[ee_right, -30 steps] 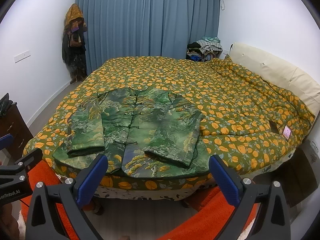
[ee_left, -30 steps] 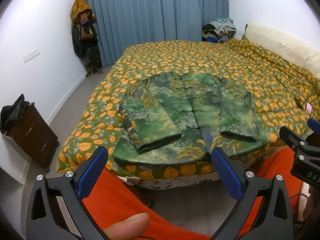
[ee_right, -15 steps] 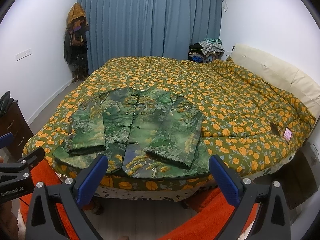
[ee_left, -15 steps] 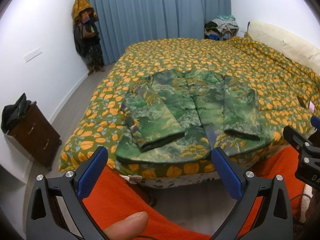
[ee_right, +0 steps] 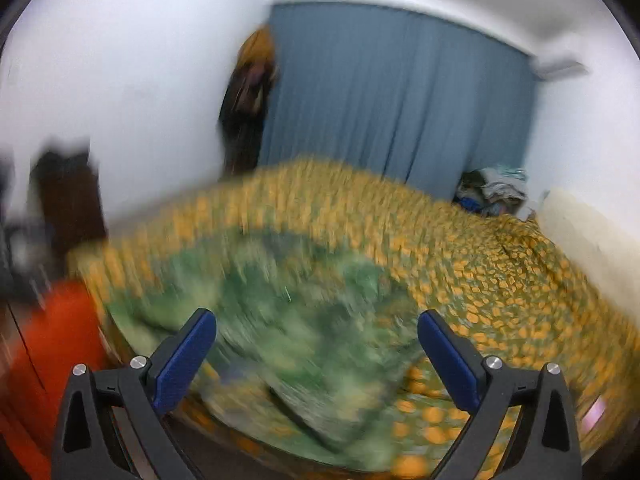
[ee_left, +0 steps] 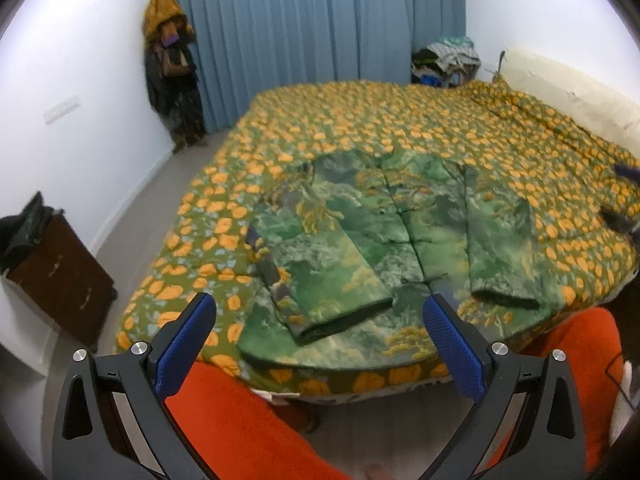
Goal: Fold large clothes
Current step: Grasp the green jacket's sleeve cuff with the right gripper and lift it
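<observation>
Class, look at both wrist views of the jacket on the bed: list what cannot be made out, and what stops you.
- Right wrist view: motion blur smears the green jacket; its sleeves and folds are unreadable.
- Left wrist view: the right gripper is cut off by the frame edge.
- Left wrist view: the clothes pile behind the bed is too small to identify.

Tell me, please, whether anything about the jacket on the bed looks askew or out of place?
Nothing stands out. The green jacket lies flat near the foot edge of the bed, both sleeves folded over its front. The right wrist view is too blurred to add detail.
</observation>
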Tool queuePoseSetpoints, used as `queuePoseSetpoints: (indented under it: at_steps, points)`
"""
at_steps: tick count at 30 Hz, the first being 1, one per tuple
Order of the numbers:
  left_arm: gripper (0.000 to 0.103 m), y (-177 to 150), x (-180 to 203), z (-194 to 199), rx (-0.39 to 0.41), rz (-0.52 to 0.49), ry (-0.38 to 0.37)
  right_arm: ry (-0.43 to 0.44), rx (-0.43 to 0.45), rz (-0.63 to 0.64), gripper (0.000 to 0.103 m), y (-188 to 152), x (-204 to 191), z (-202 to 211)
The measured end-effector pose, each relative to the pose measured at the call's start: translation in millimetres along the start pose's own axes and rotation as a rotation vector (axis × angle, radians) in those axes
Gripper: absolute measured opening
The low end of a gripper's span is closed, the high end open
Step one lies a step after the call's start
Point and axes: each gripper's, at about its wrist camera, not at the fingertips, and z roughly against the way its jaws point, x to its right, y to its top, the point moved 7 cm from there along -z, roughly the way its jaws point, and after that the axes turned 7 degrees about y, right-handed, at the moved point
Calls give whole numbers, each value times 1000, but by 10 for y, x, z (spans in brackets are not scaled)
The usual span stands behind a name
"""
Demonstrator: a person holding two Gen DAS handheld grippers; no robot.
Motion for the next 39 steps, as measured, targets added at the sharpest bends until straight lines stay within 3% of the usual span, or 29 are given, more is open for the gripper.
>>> queuePoseSetpoints:
  at_steps: [2,4,6,10,11,14,16,17,21,25,28,31,34,35,36,37,38,39]
  points:
    - [103,-14,4,-157,-55,-4,-42,49,-102,55,103,-222,21,-406]
    - [103,-64,18,-258,-91,18,-107,192,-216,52,102,-518,-95,-862]
    - [103,-104,31,-302,-101,29,-131,268,-284,38,101,-739,-220,-1192]
    - [103,-193,112,-423,-84,5,-100,266,-355,83,100,-1119,-404,-1825]
    - [103,-210,152,-476,-101,-22,-102,255,-372,87,94,-1201,-400,-1918]
    - [103,-258,246,-628,-143,-65,-129,259,-394,30,60,-1322,-283,-2087]
    - [103,-268,270,-735,-156,-75,-150,299,-352,-56,27,-1242,-199,-1986]
    - [103,-264,276,-788,-159,-80,-155,249,-326,-58,7,-1179,-151,-1912]
    - [103,-234,280,-1030,-171,-125,-149,146,-183,-175,7,-847,351,-1352]
    - [103,-169,280,-1256,-178,-170,-187,-57,-78,-339,7,-741,1405,-752]
    - [103,-148,317,-1400,-194,-224,-267,-220,-75,-415,7,-853,2171,-575]
    - [103,-182,385,-1519,-198,-312,-323,-373,-113,-519,7,-1191,2951,-412]
    - [103,-277,445,-1645,-209,-410,-368,-443,-181,-644,11,-1642,3465,-418]
    - [103,-296,452,-1685,-219,-423,-376,-478,-214,-688,23,-1822,3586,-431]
    - [103,-333,459,-1746,-233,-440,-381,-522,-242,-704,48,-1937,3649,-432]
    - [103,-356,456,-1792,-242,-451,-379,-575,-254,-718,60,-2058,3681,-397]
    - [103,-390,462,-1848,-249,-469,-375,-590,-233,-724,67,-2114,3653,-333]
    - [103,-419,471,-1889,-254,-483,-368,-596,-217,-729,67,-2143,3597,-284]
